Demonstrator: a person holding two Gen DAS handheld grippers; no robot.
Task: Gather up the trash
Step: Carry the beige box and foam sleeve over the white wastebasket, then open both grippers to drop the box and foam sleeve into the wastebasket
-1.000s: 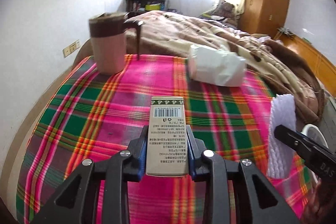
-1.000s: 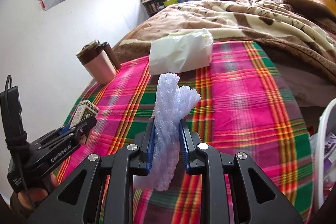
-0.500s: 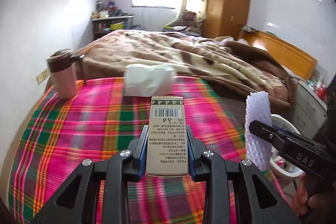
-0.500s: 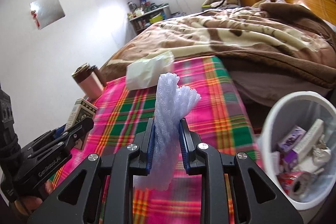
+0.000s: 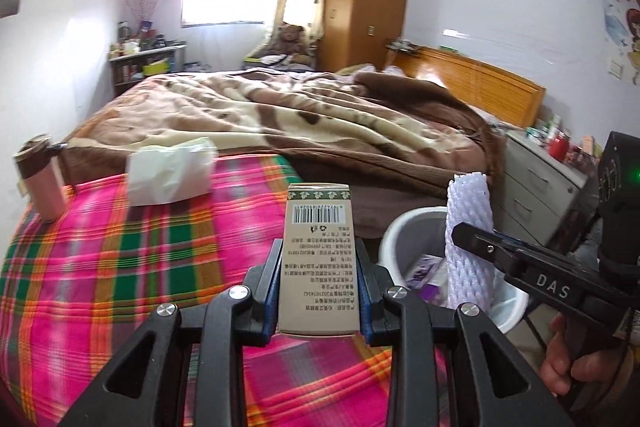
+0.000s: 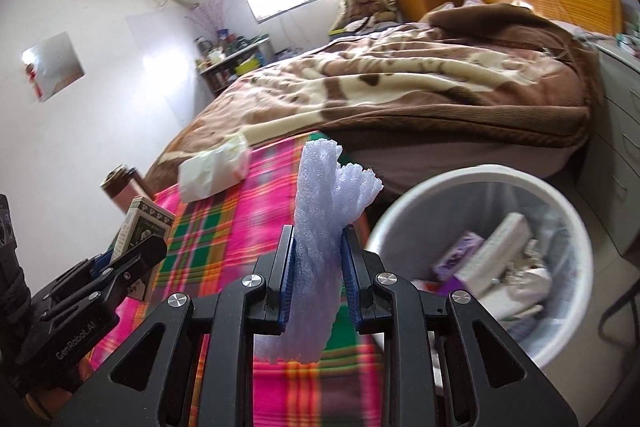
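Trash fills both tools: the left hand-held gripper [image 5: 320, 291] is clenched on a small tan cardboard box with a barcode and printed text [image 5: 319, 259], held upright above the pink-and-green plaid cloth covering the surface [image 5: 120, 267]. The right hand-held gripper [image 6: 318, 279] grasps a crumpled piece of white foam netting [image 6: 320, 227] just beside the round white plastic waste bin [image 6: 472, 183], which already holds boxes and wrappers. A white tissue pack [image 5: 170, 173] and a pink-and-brown lidded cup [image 5: 40, 183] rest on the cloth.
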